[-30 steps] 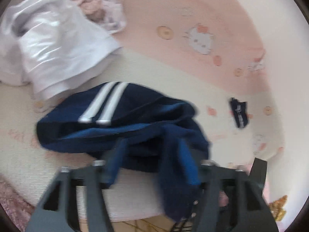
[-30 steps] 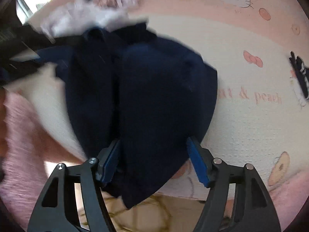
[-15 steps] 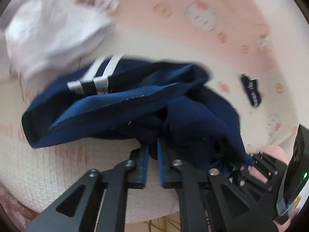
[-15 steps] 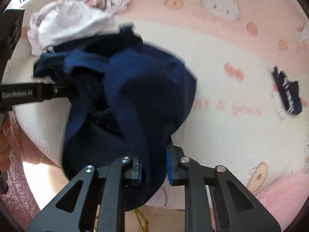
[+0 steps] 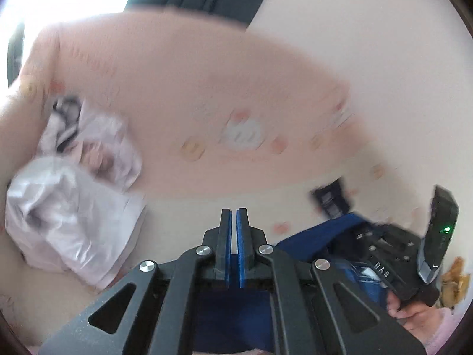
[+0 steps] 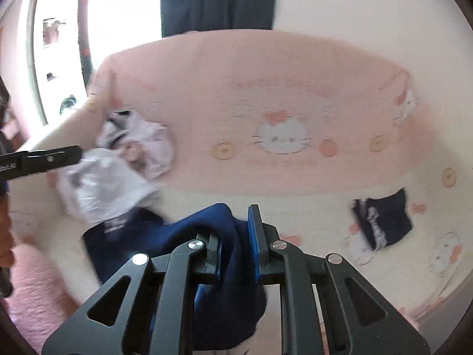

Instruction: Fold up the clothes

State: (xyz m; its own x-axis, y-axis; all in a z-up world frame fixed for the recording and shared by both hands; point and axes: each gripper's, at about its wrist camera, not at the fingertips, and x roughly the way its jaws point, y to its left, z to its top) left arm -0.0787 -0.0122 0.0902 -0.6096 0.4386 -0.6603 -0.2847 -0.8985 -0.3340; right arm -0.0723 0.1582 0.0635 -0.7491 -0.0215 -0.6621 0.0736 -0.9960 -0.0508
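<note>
Both grippers pinch the navy garment [image 6: 165, 236]: right gripper [image 6: 236, 236] clamps a bunched fold, left gripper [image 5: 233, 236] nearly closed (cloth beneath), above the bed [image 6: 295, 207].

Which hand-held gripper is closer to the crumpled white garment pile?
Left. The left hand-held gripper is beside the crumpled white garment pile; the right hand-held gripper is farther along the bed.

Surface: a bed [image 6: 295, 207] covered by a cream and pink cartoon-cat sheet.
Left side: a heap of white and lilac clothes [image 6: 118, 177].
Right side: a small dark folded garment [image 6: 384, 222].
Near edge: navy fabric [image 6: 133, 239].
</note>
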